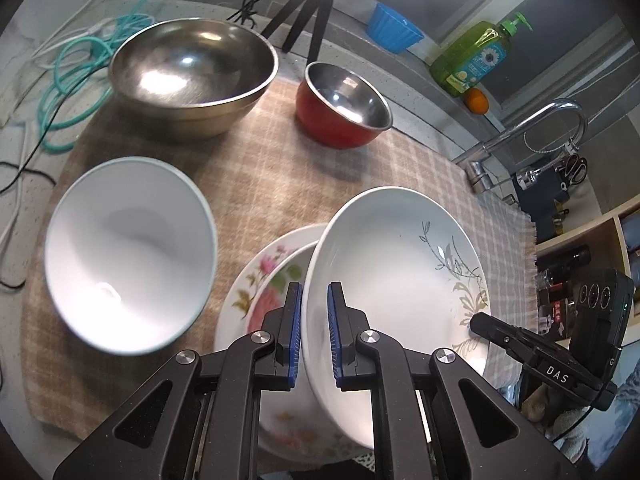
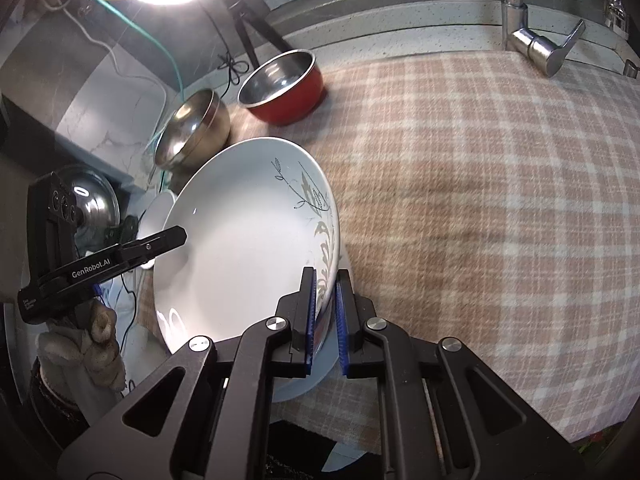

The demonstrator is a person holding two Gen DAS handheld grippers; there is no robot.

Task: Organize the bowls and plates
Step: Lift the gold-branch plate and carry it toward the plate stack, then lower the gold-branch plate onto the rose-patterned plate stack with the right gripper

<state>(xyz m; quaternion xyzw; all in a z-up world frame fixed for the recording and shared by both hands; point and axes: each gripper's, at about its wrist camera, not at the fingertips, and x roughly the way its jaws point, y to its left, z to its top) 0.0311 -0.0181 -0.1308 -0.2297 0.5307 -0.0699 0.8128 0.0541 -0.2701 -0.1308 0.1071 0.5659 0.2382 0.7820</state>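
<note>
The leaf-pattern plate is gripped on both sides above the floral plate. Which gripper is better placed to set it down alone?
Left, probably. The left gripper straddles the leaf-pattern plate rim right beside the floral plate, which shows clearly in its view. The right gripper holds the opposite rim, its view of the lower plate mostly blocked.

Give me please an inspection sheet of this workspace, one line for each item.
Surface: checked cloth covers the counter.
Job's things: leaf-pattern plate tilted over flowered plate; white bowl, steel bowl, red bowl stand apart.
Clutter: soap bottle, orange, blue cup, tripod.
Grippers: left claw and right claw each straddle the leaf-pattern plate's rim.
Cables: teal cable, white and black cords.
Surroundings: faucet, shelf.
</note>
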